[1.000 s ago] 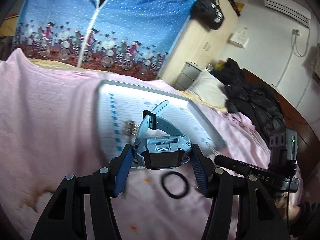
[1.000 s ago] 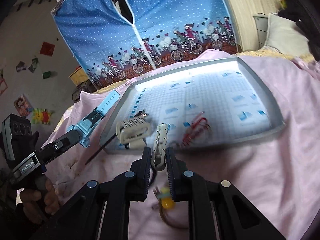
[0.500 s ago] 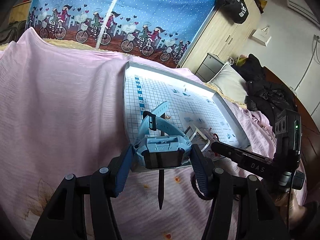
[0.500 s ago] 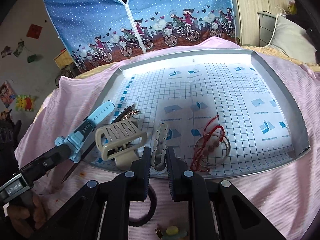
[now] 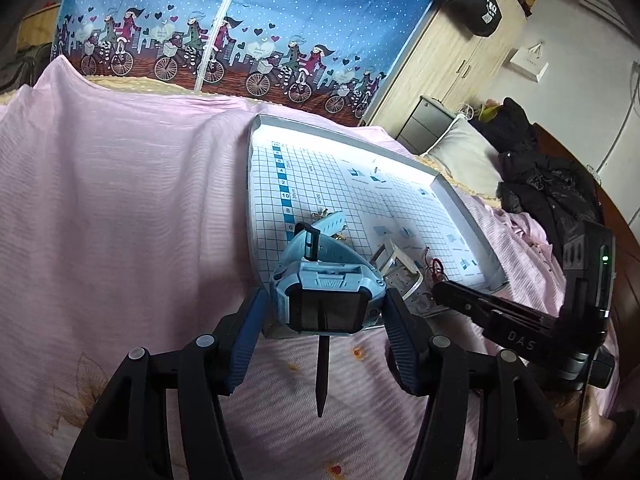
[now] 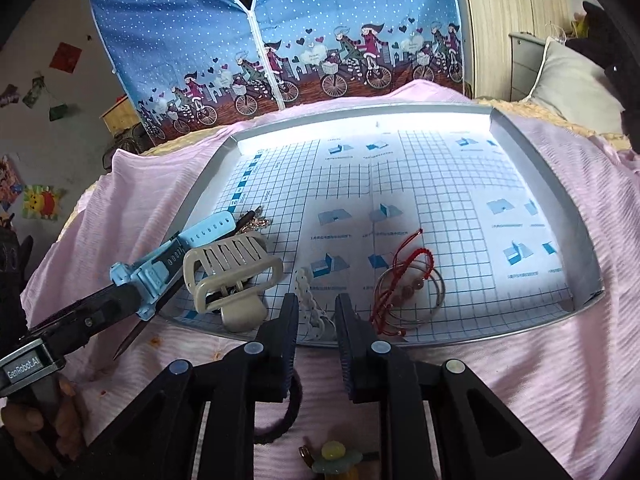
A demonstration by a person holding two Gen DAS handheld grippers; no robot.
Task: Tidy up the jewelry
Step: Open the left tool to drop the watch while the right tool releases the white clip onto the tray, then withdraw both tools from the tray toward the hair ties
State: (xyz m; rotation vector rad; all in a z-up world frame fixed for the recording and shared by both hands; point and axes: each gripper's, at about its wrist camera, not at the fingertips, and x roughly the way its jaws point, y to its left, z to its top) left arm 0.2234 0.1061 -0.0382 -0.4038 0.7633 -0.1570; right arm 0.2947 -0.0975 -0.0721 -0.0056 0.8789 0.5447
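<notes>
Over near tray [image 6: 584,216] edge: right gripper [image 6: 316,314] jaws now parted, white scalloped clip [image 6: 310,304] released, lying on grid between fingers, apparently touching neither. One piece delivered. Left gripper [image 5: 326,308] clamped on blue watch [image 5: 326,298], body squarely between pads, hovering above tray's near corner.

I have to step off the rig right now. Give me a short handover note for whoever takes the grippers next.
Left gripper: shut on the blue watch, at the tray's near left corner.
Right gripper: open; the white hair clip lies between its fingers on the tray.
Already in the tray: beige claw clip, red cord bracelet with bangles.
Left outside on the pink sheet: black hair tie, flower clip; the watch is not yet set down.
</notes>
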